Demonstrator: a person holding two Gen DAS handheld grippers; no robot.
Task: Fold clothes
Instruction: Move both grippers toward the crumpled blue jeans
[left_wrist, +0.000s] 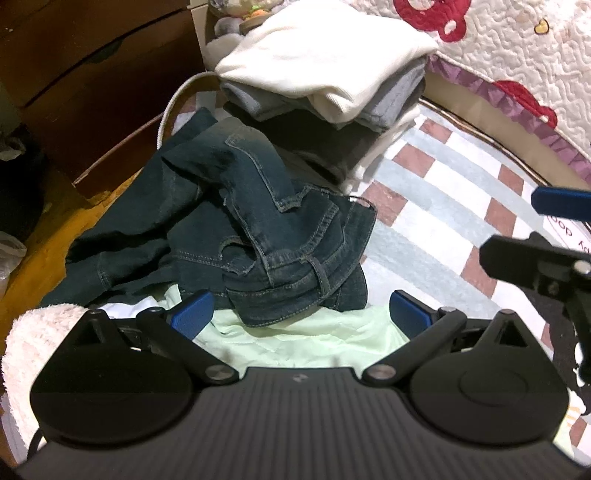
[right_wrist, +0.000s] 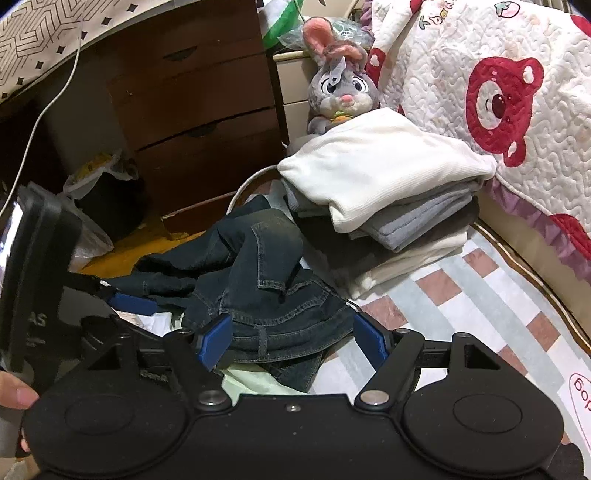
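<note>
A dark wood dresser (right_wrist: 199, 122) stood on an orange floor (right_wrist: 122, 254), beside a cream cabinet (right_wrist: 291, 88). A checked sheet (right_wrist: 480, 295) covered the bed. A bear-print quilt (right_wrist: 498, 96) rose behind it, and a white cable (right_wrist: 55, 96) hung at left.

Both wrist views look forward, low and close — sharing the crumpled jeans (left_wrist: 258, 229) and folded stack (right_wrist: 388, 192).

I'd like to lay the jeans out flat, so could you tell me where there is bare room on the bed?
The checked sheet lies bare right of the crumpled jeans, between the folded stack and the quilt-draped bed edge. The left side is crowded: jeans, pale green garment, fluffy towel. Both claws, left and right, stand open.
</note>
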